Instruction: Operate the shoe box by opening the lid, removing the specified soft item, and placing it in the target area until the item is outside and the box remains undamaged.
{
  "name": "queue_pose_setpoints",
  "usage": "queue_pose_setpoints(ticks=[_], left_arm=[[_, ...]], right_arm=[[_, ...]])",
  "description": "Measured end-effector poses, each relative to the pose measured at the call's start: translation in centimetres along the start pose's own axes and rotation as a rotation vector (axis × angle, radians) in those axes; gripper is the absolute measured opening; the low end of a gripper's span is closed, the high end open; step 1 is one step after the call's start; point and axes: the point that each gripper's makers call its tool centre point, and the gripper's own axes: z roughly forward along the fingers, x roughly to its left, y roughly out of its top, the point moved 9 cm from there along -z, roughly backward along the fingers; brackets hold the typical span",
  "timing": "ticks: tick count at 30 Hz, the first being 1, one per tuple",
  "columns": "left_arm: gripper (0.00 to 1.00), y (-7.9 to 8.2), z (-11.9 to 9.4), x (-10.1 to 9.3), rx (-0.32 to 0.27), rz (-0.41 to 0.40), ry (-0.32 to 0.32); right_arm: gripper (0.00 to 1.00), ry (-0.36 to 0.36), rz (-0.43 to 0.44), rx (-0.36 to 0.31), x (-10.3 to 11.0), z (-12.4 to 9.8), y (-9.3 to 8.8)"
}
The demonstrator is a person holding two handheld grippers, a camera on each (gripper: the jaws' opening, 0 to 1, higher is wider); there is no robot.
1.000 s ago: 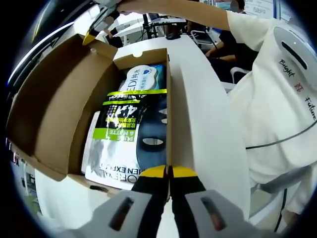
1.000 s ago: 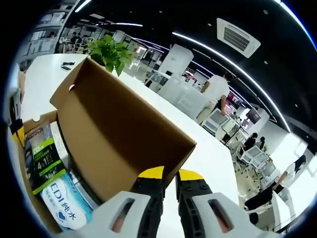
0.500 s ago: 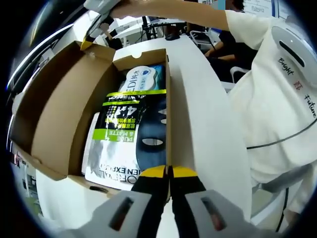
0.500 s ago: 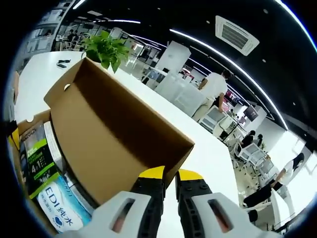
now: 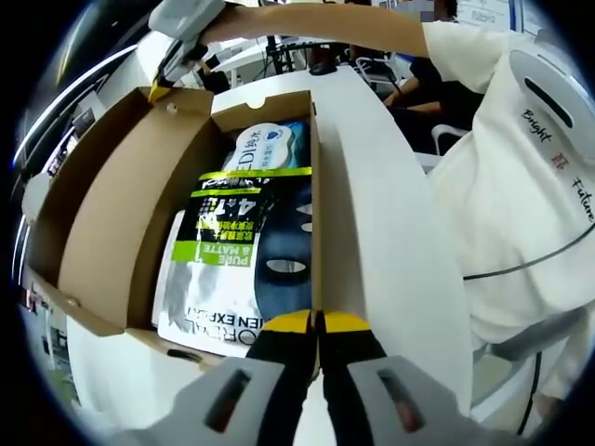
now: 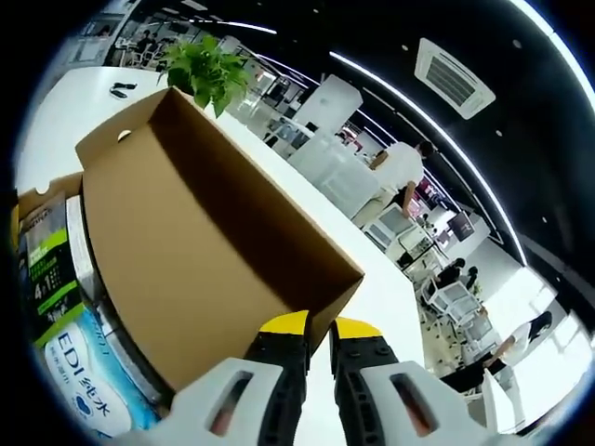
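**Shoe box held open by both grippers, soft packs inside**

In the left gripper view, the left gripper (image 5: 318, 321) is seen clenched on the near edge of the shoe box (image 5: 316, 232) — its yellow-tipped jaws are pressed together on the thin cardboard wall. The box is placed on a white table (image 5: 390, 242). The lid (image 5: 112, 214) is raised and folded back to the left side of this view. At its far corner the right gripper (image 5: 165, 76) is seen, held by an arm (image 5: 316, 20) in a white sleeve.

In the right gripper view, the right gripper (image 6: 318, 325) is closed on the edge of the lid (image 6: 204, 251), whose brown inner face is turned toward the camera.

Inside the box, soft packs are laid flat: a black and green sachet (image 5: 237, 246) lies on top, and a white and blue pack (image 5: 265, 144) is partly covered by it at the far end. The soft item is not taken out yet.

A green plant (image 6: 206, 67) is seen on the table behind the lid.
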Motion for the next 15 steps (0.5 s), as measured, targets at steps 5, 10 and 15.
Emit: queue_pose_setpoints(ticks=[5,10,15], left_arm=[[0.01,0.0,0.0,0.0,0.0,0.005,-0.001],[0.01,0.0,0.0,0.1,0.003,-0.002,-0.008],[0.01,0.1,0.1,0.1,0.005,-0.007,-0.011]], right_arm=[[0.06,-0.026,-0.049,0.029,0.4,0.6,0.1],[0.05,-0.032,-0.033,0.041,0.4,1.4,0.0],[0.05,-0.013,0.023,0.024,0.2,1.6,-0.3]])
